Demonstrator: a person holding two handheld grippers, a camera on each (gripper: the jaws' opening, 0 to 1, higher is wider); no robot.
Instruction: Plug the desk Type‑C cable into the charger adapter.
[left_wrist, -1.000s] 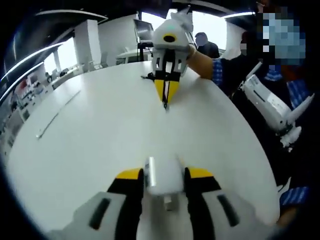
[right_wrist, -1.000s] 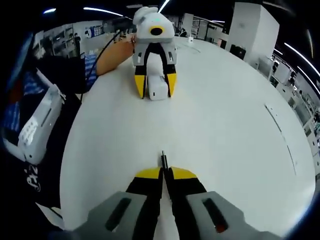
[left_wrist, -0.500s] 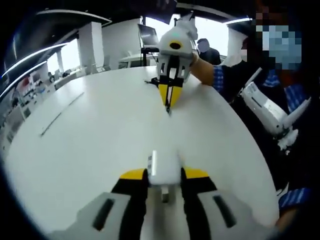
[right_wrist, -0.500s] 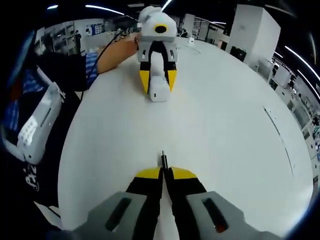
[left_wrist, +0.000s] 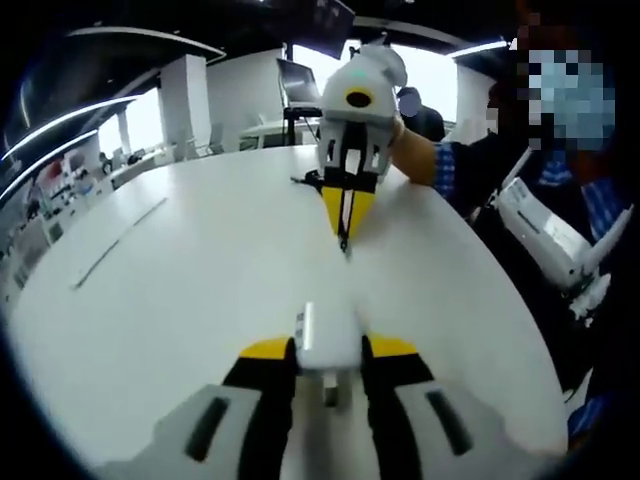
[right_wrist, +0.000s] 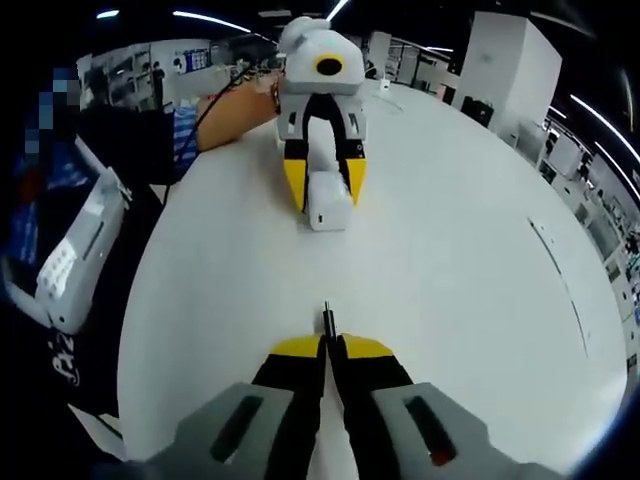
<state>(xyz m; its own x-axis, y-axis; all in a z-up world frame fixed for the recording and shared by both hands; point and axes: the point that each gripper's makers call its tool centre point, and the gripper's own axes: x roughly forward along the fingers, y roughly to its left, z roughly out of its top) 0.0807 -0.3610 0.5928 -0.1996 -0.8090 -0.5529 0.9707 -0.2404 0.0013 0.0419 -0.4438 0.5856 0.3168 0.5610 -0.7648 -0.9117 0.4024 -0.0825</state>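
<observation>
A broad white round table carries the whole job, its top smooth, matte and bare but for a thin dark line lying off toward one edge, so nothing here offers a brace and anything set down would likely slide. Around it is an open office with white pillars, ceiling light strips, desks and a monitor far behind, and a person in a blue checked sleeve at the table's side. The left gripper has its jaws clamped on the flanks of the charger adapter, a small white block held above the table with its port end facing forward; in the right gripper view the same block points this way from between yellow fingertips. It looks light, rigid and glossy, apt to twist in a loose pinch, so the flat sides are the right place to hold it, firmly. The right gripper has its jaws pressed together on the Type-C cable, with only the short dark plug tip standing out ahead; from the left gripper view it shows as a thin point aimed at the adapter, the two near but well apart. The cord is limp; gripping close behind the plug, as here, keeps it stiff enough to aim, though the tip is small and easily bent by a skewed push
</observation>
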